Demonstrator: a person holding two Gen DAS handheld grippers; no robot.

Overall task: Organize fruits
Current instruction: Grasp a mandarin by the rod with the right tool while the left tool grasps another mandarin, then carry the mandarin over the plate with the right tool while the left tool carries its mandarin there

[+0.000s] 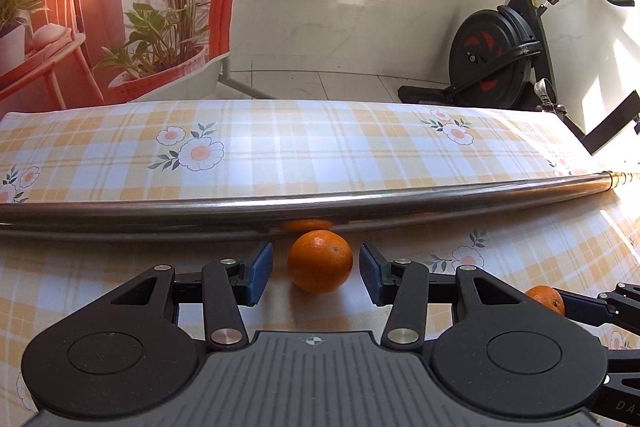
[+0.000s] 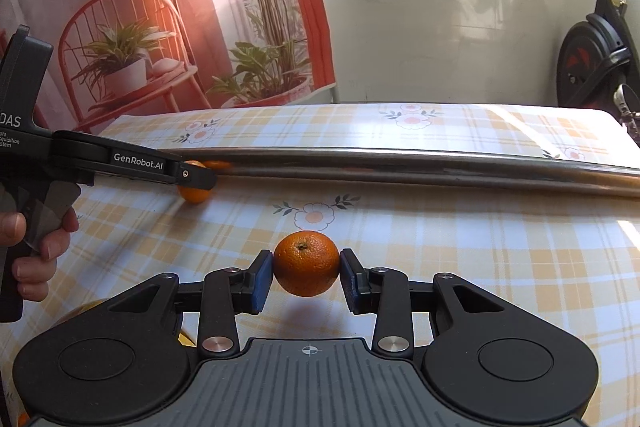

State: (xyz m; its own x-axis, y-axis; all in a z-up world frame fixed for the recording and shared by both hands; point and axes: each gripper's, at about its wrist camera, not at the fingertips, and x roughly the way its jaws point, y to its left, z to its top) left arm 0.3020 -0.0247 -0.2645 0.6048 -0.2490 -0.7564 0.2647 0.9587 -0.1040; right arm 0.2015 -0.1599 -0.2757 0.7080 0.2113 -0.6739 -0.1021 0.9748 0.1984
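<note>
A: Since both oranges are round and firm-skinned, I'd treat them as light but prone to rolling. Status: the right claw (image 2: 306, 275) is clenched on an orange (image 2: 306, 263), blue pads (image 2: 262, 277) at its widest girth, stem end facing the camera. There's a shadow on the cloth beneath it, so I judge it's lifted clear of the surface (image 2: 480, 267).

B: And the left one?

A: The left claw (image 1: 316, 273) is released, jaws spread either side of the second orange (image 1: 320, 261), with a gap showing at each pad. That orange sits on the surface, right against the metal rail (image 1: 360, 203) that runs across it toward the far edge. Its reflection shows in the rail.

B: Grip advice?

A: Same as the right: pads across the equator, centred. Peel is slightly waxy and curved, so an off-centre pinch would likely squirt it out. The skin gives a little; moderate squeeze, no crushing. The rail backs it, so it shouldn't roll away forward, only sideways.

B: Anything else in play?

A: From the right wrist view a hand (image 2: 36, 247) grips the left tool's handle near the surface's left edge. Something yellow (image 2: 86, 307) peeks out beside the right claw's body; can't tell what it is. No bowl or tray visible, so the destination is unknown.
</note>
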